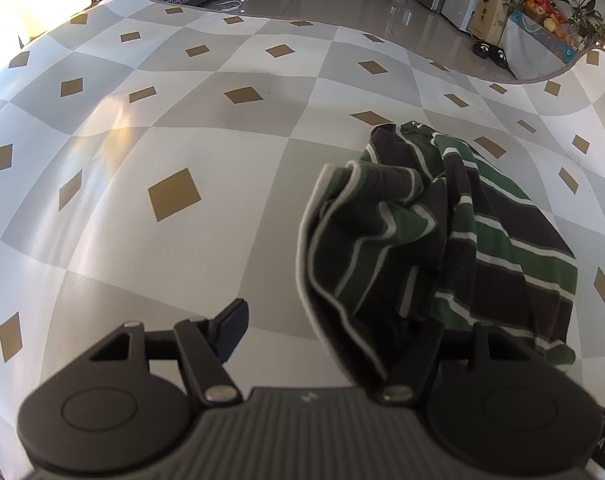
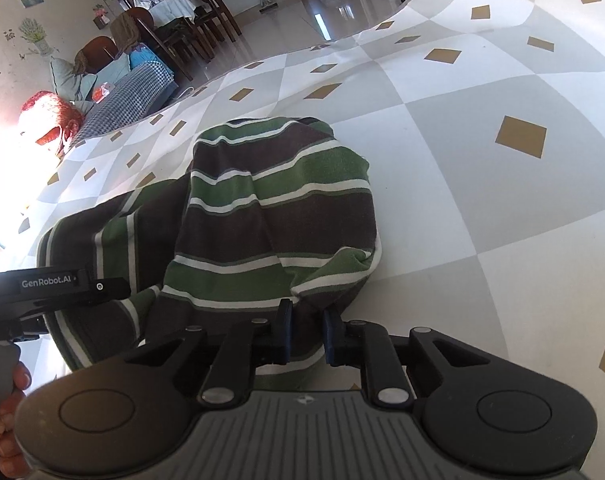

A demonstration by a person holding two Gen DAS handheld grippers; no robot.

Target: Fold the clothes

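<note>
The striped garment (image 2: 270, 208) lies bunched on the checked table cover (image 1: 174, 128), and a gathered fold of its near edge is pinched between the nearly closed jaws of the right gripper (image 2: 307, 332). The left gripper (image 1: 326, 320) is held with its jaws spread wide — one finger (image 1: 232, 330) shows over bare cover, the other is hidden under the cloth's white-edged hem, so nothing is seen to be clamped there. For a clean fold, the pinch should be kept firm and the hem taken by the left gripper at a matching point — the cloth then drawn taut and flat before any edge is laid over.
</note>
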